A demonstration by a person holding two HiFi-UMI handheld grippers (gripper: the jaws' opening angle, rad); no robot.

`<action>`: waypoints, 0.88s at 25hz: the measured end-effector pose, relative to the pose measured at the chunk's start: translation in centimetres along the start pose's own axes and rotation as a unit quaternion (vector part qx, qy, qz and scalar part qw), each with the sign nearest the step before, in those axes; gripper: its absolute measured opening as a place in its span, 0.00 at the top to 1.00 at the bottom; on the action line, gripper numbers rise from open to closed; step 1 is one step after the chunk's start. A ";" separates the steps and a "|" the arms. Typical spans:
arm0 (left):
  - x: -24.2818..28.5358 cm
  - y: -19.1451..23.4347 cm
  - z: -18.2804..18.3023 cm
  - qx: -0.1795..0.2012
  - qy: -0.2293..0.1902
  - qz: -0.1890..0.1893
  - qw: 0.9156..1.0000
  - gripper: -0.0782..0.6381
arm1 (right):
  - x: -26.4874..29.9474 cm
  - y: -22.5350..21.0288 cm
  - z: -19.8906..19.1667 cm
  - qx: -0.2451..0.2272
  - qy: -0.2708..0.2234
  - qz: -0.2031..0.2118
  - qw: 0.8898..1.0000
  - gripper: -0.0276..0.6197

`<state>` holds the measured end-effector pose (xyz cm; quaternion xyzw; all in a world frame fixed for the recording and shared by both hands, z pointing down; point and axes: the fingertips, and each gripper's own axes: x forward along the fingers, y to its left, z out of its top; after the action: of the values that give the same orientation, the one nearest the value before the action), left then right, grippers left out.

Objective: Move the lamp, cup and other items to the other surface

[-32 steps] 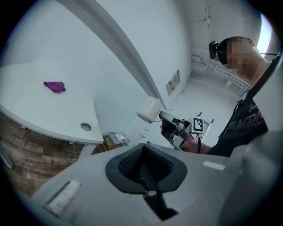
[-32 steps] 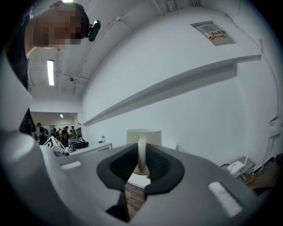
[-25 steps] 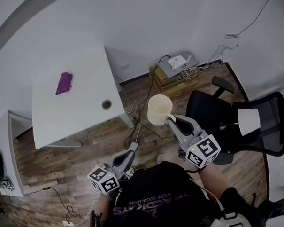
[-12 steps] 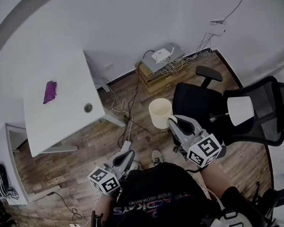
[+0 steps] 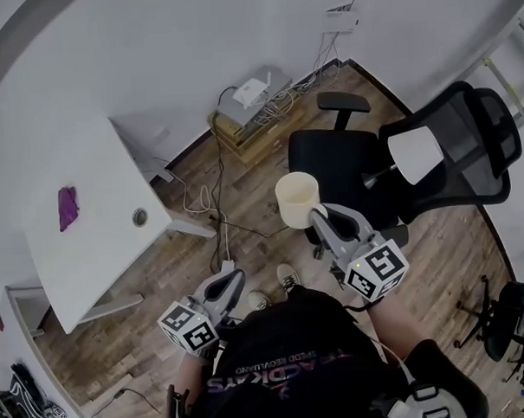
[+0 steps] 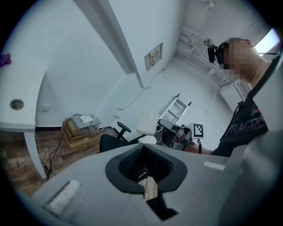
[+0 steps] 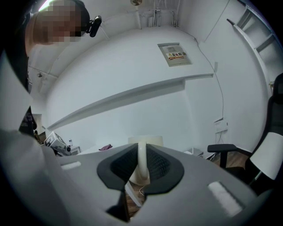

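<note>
**Cup carried by its handle above the floor**

Head view: the cream cup (image 5: 297,200) is held upright in mid-air over the wooden floor (image 5: 194,250), just in front of the right gripper (image 5: 319,217) and well apart from any surface. A white tabletop (image 5: 90,246) with a purple cloth (image 5: 67,207) on it lies to the left. A black chair (image 5: 338,161) stands just beyond the cup, and what is judged to be the lamp (image 5: 414,154) shows by a second, mesh-backed chair. The left gripper (image 5: 233,273) is held low near the body with nothing on it. Which surface is meant for the cup cannot be told.

Left gripper view: its jaws are seen pressed together and empty. This hand is best kept clear of the cup's path, and it is free to steady the cup if that is needed.

Right gripper view: the jaws are clamped on the cup's thin handle (image 7: 142,165), with the cup's body hanging beyond the tips. A grip on the handle alone lets the cup swing or twist, so the cup should be carried slowly and kept upright. It should be lowered until its base sits flat on a bare patch of the surface, and only then should the jaws be opened. The chair and the cables on the floor should be passed with care.
</note>
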<state>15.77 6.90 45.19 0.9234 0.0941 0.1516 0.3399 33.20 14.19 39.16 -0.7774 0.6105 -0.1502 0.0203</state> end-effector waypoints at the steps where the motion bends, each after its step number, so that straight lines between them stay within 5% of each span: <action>1: -0.1 -0.1 -0.2 -0.001 0.004 -0.011 1.000 0.89 | -0.6 0.2 -0.1 0.002 -0.001 -0.012 1.000 0.88; 11: 0.2 -2.7 -3.2 0.001 0.062 -0.109 0.992 0.89 | -6.7 1.6 -1.5 0.013 -0.004 -0.109 0.994 0.88; 22: -0.2 -4.0 -6.8 -0.011 0.098 -0.137 0.986 0.89 | -11.0 1.2 -4.3 0.035 0.010 -0.162 0.986 0.88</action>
<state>12.94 13.93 47.42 0.8786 0.2513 0.1944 0.3566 28.71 25.01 40.70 -0.8631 0.4714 -0.1806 0.0169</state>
